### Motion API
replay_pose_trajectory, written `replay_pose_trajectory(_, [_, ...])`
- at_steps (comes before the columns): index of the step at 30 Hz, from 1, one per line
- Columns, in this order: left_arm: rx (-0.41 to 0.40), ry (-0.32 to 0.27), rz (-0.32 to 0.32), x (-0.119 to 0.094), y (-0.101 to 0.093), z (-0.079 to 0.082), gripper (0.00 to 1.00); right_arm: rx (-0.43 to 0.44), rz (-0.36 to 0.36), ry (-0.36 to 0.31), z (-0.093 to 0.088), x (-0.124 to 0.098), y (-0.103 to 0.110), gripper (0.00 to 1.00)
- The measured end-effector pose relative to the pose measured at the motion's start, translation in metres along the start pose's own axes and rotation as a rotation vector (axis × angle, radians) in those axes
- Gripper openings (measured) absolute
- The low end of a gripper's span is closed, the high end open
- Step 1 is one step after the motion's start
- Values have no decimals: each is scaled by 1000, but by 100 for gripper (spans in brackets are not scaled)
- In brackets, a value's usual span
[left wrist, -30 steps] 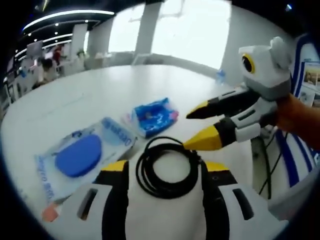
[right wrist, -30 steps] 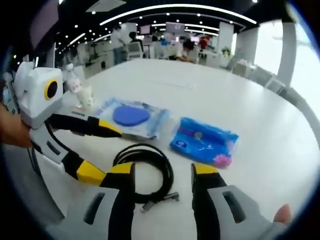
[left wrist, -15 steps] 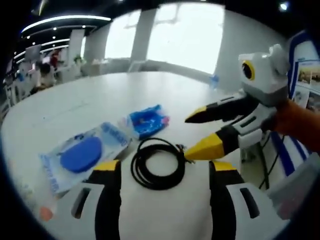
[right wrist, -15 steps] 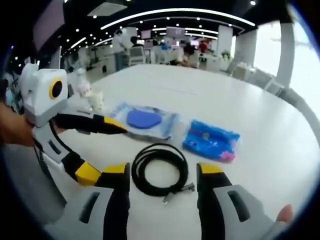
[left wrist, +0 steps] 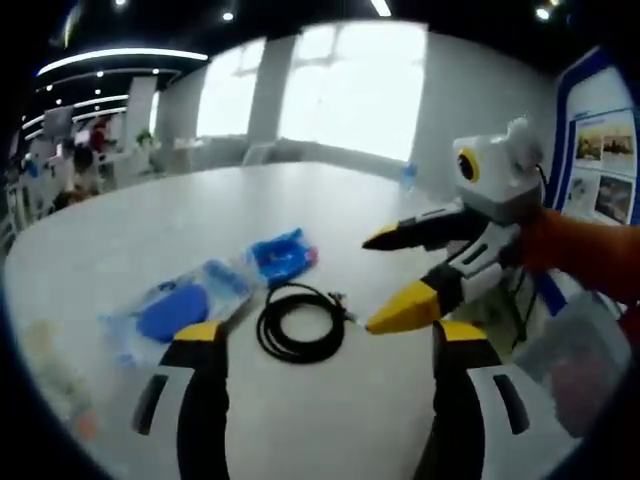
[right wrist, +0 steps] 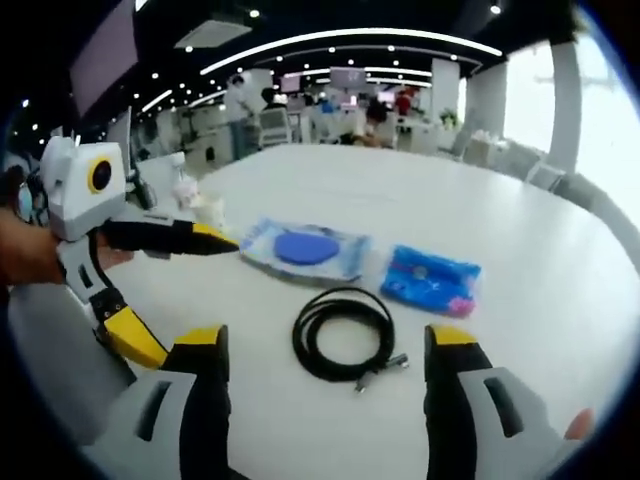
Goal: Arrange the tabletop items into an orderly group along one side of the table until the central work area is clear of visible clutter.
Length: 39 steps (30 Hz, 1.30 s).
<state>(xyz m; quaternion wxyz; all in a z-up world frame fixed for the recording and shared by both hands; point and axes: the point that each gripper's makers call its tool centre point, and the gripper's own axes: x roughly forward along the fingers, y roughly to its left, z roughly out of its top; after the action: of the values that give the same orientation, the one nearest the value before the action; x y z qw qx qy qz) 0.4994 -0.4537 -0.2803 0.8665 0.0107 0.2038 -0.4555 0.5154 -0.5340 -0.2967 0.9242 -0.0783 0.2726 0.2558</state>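
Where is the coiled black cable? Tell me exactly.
The coiled black cable lies on the white table, in the right gripper view between the open jaws, just in front of the blue packets.

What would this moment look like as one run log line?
left tongs: open, empty | right tongs: open, empty | coiled black cable: on white table, untouched | blue pouch, disc packet: beyond cable

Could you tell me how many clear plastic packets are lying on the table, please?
2. The packet with the blue disc lies beyond the coiled black cable to its left in the right gripper view; the bright blue packet lies to its right. Small items near the table edge are too blurred to identify.
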Motion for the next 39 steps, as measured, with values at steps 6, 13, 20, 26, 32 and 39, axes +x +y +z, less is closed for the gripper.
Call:
replay_pose_trajectory(6, [13,-12,-13,-34,-4,-2,83,19,9,-55,9,-14,12,90])
replay_pose_trajectory(13, [1,-53,24,-82,8,-1,84,10,-11,-81,14,-23,22,94])
replay_pose_trajectory(20, [-15,-100,93,-144,30,-2,82,13,-30,-109,14,-27,19,94])
replay_pose_trajectory(26, [-28,-151,169,-184,49,-7,82,0,-17,-176,20,-21,18,93])
replay_pose_trajectory(32, [-65,-192,224,-195,67,-7,82,0,-47,-215,22,-18,20,94])
replay_pose_trajectory(39, [37,-190,224,-211,72,-6,82,7,-66,-224,21,-20,20,95])
